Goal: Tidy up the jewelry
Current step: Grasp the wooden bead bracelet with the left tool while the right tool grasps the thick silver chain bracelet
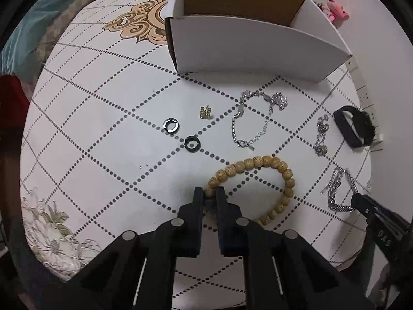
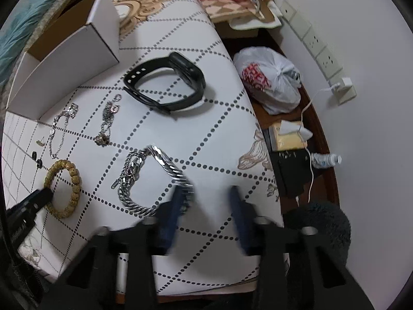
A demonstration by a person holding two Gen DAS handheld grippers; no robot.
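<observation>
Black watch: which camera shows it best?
The right wrist view: the black watch lies whole and large near the centre of the picture. The left wrist view shows it small and distorted at the right edge.

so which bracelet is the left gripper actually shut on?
The beaded bracelet: tan wooden beads, pinched at its near-left side by the left gripper. The others are silver metal chains lying apart from that gripper.

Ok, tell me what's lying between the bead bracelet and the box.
The left gripper is shut on the bead bracelet. Between it and the box only a thin silver chain lies flat; once lifted, probably just the box's front wall to clear.
</observation>
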